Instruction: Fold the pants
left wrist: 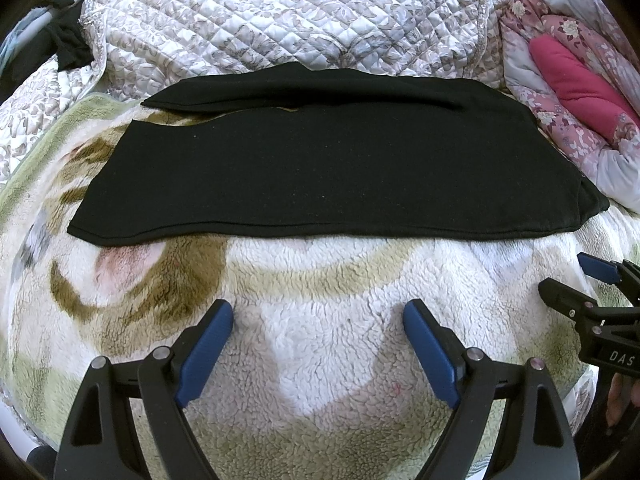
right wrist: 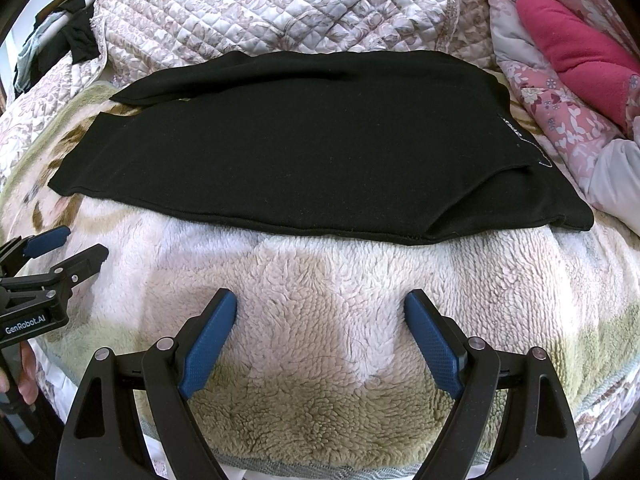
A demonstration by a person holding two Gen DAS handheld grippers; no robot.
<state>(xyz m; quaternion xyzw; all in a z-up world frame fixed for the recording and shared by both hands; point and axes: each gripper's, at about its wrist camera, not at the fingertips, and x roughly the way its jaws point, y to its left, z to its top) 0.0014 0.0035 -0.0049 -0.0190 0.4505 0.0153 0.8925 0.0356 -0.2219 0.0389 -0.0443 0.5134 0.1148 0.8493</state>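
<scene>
Black pants [left wrist: 320, 160] lie flat across a fluffy blanket, legs pointing left, waist at the right; they also show in the right wrist view [right wrist: 304, 152], with a small white mark near the waist. My left gripper [left wrist: 318, 316] is open and empty, hovering over the blanket just short of the pants' near edge. My right gripper [right wrist: 320, 308] is open and empty, likewise short of the near edge. Each gripper shows in the other's view: the right one at the right edge [left wrist: 576, 276], the left one at the left edge [right wrist: 80, 244].
The fluffy cream, green and brown blanket [left wrist: 320, 360] covers the bed. A quilted floral cover [left wrist: 280, 20] rises behind the pants. A pink floral quilt with a magenta cloth [right wrist: 572, 48] is bunched at the right. Dark clothes [left wrist: 68, 44] hang at the far left.
</scene>
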